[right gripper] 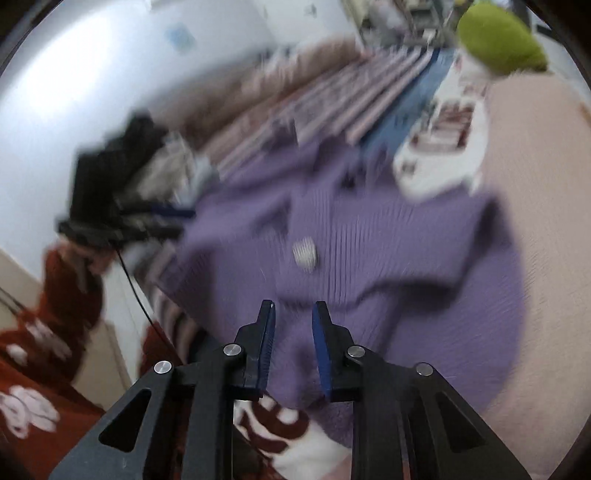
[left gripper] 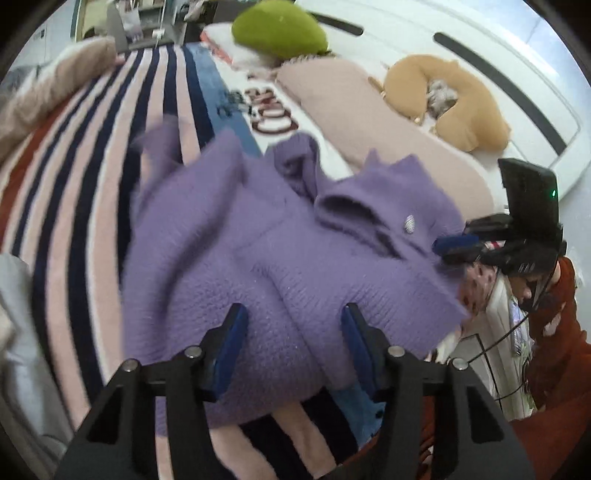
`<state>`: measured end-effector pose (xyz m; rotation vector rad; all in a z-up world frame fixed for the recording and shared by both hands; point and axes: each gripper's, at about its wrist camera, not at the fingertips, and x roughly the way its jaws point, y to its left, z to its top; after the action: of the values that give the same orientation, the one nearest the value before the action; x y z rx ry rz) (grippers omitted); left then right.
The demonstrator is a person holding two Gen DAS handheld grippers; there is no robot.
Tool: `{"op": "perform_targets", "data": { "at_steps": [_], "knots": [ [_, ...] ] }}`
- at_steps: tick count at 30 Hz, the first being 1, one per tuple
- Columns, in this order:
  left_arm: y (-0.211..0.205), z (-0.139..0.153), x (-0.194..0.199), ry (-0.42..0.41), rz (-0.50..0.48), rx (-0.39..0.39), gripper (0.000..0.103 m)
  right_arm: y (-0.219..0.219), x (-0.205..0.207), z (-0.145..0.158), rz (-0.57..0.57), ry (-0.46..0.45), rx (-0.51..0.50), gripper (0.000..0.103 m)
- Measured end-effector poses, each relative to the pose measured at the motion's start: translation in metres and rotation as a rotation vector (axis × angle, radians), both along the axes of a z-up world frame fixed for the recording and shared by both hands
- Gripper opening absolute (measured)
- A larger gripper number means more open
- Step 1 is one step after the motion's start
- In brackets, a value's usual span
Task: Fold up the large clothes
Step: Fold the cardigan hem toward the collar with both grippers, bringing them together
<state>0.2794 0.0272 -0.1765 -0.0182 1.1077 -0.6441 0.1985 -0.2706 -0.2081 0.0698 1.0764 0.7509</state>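
A purple knit sweater (left gripper: 258,258) lies bunched on a striped blanket (left gripper: 92,155) on a bed. It has a small white button (left gripper: 409,222). My left gripper (left gripper: 293,314) is open, its blue fingers wide apart just over the sweater's near edge. In the right wrist view, which is blurred by motion, the sweater (right gripper: 388,251) fills the middle and the white button (right gripper: 305,254) shows. My right gripper (right gripper: 293,312) is open with a narrow gap, over the sweater's near edge. The other gripper appears at the right of the left wrist view (left gripper: 465,247).
A green pillow (left gripper: 280,29), a pink cushion (left gripper: 369,122) and a tan plush (left gripper: 450,99) lie at the bed's far side. A person in a red top (left gripper: 554,332) stands at the right. A beige blanket roll (left gripper: 48,96) lies far left.
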Motion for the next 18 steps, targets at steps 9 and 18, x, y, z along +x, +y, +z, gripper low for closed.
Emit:
{"op": "perform_targets", "data": {
  "at_steps": [9, 18],
  "knots": [
    [-0.007, -0.011, 0.058, -0.126, 0.143, 0.092, 0.062, -0.01, 0.094, -0.002, -0.264, -0.083, -0.029, 0.014],
    [0.034, -0.011, 0.097, -0.164, 0.225, 0.068, 0.078, -0.063, 0.126, 0.039, -0.404, -0.204, -0.049, 0.071]
  ]
}}
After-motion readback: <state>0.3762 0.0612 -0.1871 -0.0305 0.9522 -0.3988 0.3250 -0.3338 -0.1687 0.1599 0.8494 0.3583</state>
